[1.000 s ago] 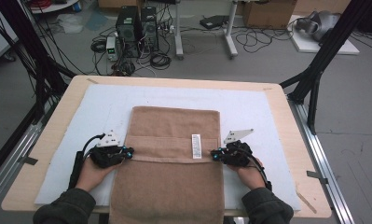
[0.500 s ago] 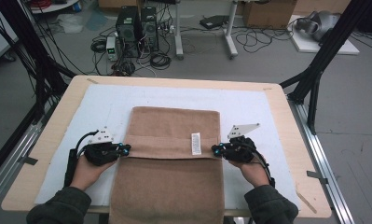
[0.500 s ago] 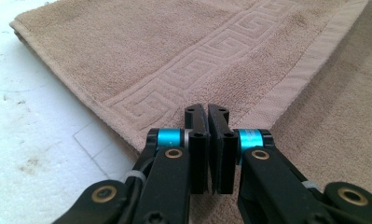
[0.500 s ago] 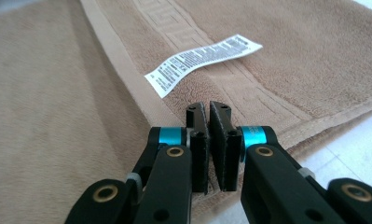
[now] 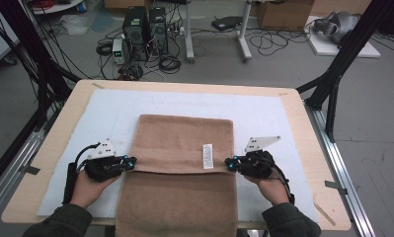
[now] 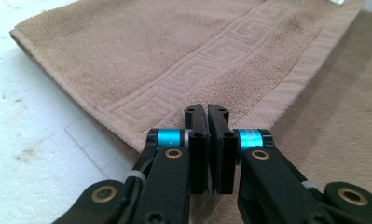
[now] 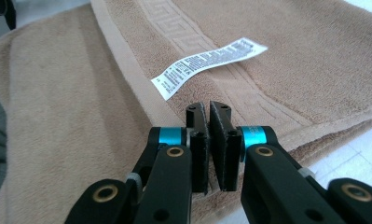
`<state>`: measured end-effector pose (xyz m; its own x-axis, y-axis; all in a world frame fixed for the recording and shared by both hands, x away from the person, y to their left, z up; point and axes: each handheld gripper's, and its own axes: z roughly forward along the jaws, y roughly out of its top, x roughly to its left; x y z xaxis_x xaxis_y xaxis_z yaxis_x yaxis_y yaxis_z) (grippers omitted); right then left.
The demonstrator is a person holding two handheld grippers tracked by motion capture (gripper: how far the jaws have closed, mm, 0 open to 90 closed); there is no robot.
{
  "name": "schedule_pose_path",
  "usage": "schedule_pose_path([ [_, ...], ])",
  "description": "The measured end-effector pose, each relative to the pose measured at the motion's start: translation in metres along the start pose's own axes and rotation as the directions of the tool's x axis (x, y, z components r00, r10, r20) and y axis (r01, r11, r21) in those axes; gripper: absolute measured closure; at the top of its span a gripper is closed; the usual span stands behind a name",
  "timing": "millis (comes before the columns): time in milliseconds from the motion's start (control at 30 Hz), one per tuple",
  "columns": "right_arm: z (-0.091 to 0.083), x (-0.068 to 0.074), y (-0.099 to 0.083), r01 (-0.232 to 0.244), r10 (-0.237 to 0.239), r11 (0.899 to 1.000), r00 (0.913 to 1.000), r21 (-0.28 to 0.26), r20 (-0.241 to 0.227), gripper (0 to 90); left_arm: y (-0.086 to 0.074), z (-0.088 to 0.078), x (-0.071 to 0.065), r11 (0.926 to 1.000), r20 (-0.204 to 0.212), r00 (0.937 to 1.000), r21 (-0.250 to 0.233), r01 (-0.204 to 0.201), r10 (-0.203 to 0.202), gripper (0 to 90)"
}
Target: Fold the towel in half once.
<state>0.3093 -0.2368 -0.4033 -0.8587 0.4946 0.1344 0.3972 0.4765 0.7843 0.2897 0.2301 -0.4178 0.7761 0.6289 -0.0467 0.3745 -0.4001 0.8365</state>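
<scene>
Brown terry towel (image 5: 182, 173), folded over on itself, lying lengthwise down the middle of the table (image 5: 51, 148); near end hangs over the table's front edge between the person's two forearms. Folded flap's hem crosses the towel from side to side, with a woven key-pattern band (image 6: 193, 65) just behind it.
Left tongs (image 5: 130, 163): at the towel's left edge, level with the hem; jaws pressed together, apparently pinching the hem corner, though the cloth between them is hard to make out.
Right tongs (image 5: 230, 163): at the towel's right edge, same line; jaws pressed together, seemingly on the towel's edge.
White care label (image 7: 207, 63): printed, lying flat on the flap near the right tongs.
White mat (image 5: 115, 111): covers the table under the towel.
Floor beyond the table: two black computer towers (image 5: 145, 24), loose cables, cardboard boxes.
</scene>
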Motion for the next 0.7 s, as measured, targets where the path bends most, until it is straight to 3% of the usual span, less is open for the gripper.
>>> schedule_pose_path([
  [133,-0.009,0.007,-0.004,-0.012,0.010,0.999,0.9993,-0.046,-0.035,86.3,-0.001,-0.008,-0.005,0.9999,0.006,1.0000,-0.012,-0.001,0.001,86.8],
  [233,-0.016,0.018,-0.005,0.010,-0.012,0.998,0.9990,-0.062,-0.043,86.4,-0.003,-0.017,-0.015,0.9997,0.006,1.0000,-0.025,-0.006,0.006,86.8],
  [367,-0.029,0.037,-0.008,0.045,-0.050,0.996,0.9970,-0.080,-0.059,86.4,-0.010,-0.039,-0.039,0.9988,0.036,0.9993,-0.047,-0.009,0.011,86.9],
  [467,-0.044,0.055,-0.015,0.046,-0.056,0.994,0.9935,-0.100,-0.099,84.7,-0.017,-0.056,-0.060,0.9986,0.076,0.9970,-0.051,-0.013,0.016,86.6],
  [500,-0.048,0.060,-0.018,0.057,-0.071,0.992,0.9893,-0.110,-0.128,78.1,-0.020,-0.061,-0.065,0.9983,0.073,0.9970,-0.053,-0.023,0.026,84.3],
  [533,-0.051,0.065,-0.020,0.049,-0.066,0.993,0.9855,-0.112,-0.157,65.9,-0.022,-0.064,-0.068,0.9984,0.064,0.9976,-0.052,-0.023,0.026,74.5],
  [567,-0.052,0.068,-0.022,0.035,-0.054,0.993,0.9834,-0.110,-0.173,63.1,-0.022,-0.065,-0.068,0.9987,0.057,0.9983,-0.050,-0.012,0.015,65.3],
  [633,-0.052,0.067,-0.024,0.050,-0.063,0.994,0.9879,-0.098,-0.142,57.5,-0.021,-0.061,-0.059,0.9993,0.034,0.9994,-0.037,-0.010,0.011,60.5],
  [700,-0.048,0.057,-0.023,0.019,-0.028,0.996,0.9941,-0.083,-0.105,53.3,-0.019,-0.054,-0.049,0.9996,0.027,0.9996,-0.029,-0.004,0.004,55.0],
])
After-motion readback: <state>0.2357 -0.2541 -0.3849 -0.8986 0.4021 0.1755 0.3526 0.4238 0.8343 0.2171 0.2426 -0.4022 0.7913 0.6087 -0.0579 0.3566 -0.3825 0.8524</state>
